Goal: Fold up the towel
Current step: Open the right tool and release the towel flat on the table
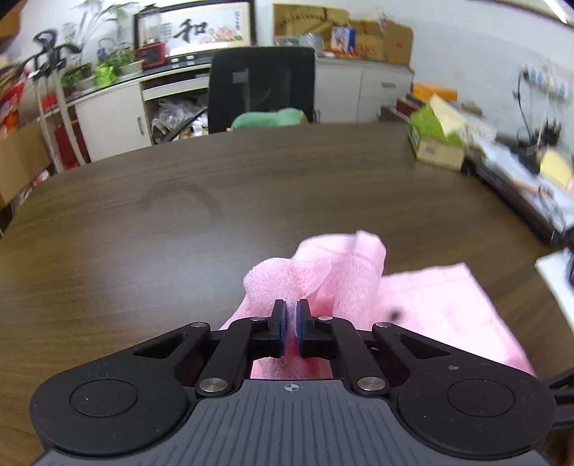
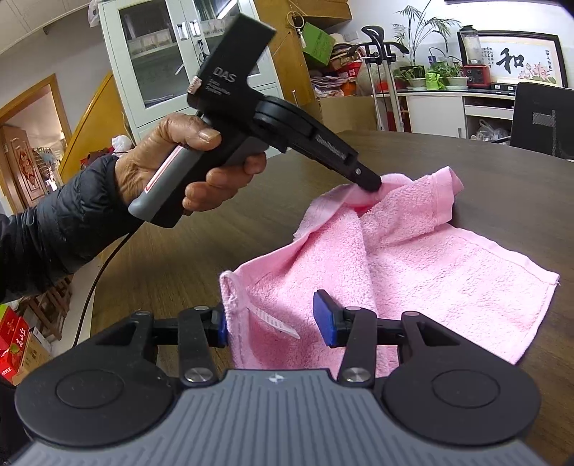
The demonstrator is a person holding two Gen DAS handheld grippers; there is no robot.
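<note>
First fold just begun
Left gripper (image 1: 291, 319) pinches fluffy pink terry towel (image 2: 412, 265) corner, lifted; right gripper (image 2: 276, 319) wide, straddling near corner; no fold laid.

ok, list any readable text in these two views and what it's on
"DAS": on the left gripper body; the smaller lines under it are too blurred.
"和": on the framed picture, also; its small side characters are unreadable.
"APPLE": on the red box at the floor.
Green carton: print too blurred.

A dark wood-grain table (image 1: 150, 200) fills the foreground. Behind it stand a black office chair (image 1: 262, 89), white cabinets (image 1: 362, 93) against a white wall, and a framed calligraphy picture (image 2: 520, 62).
</note>
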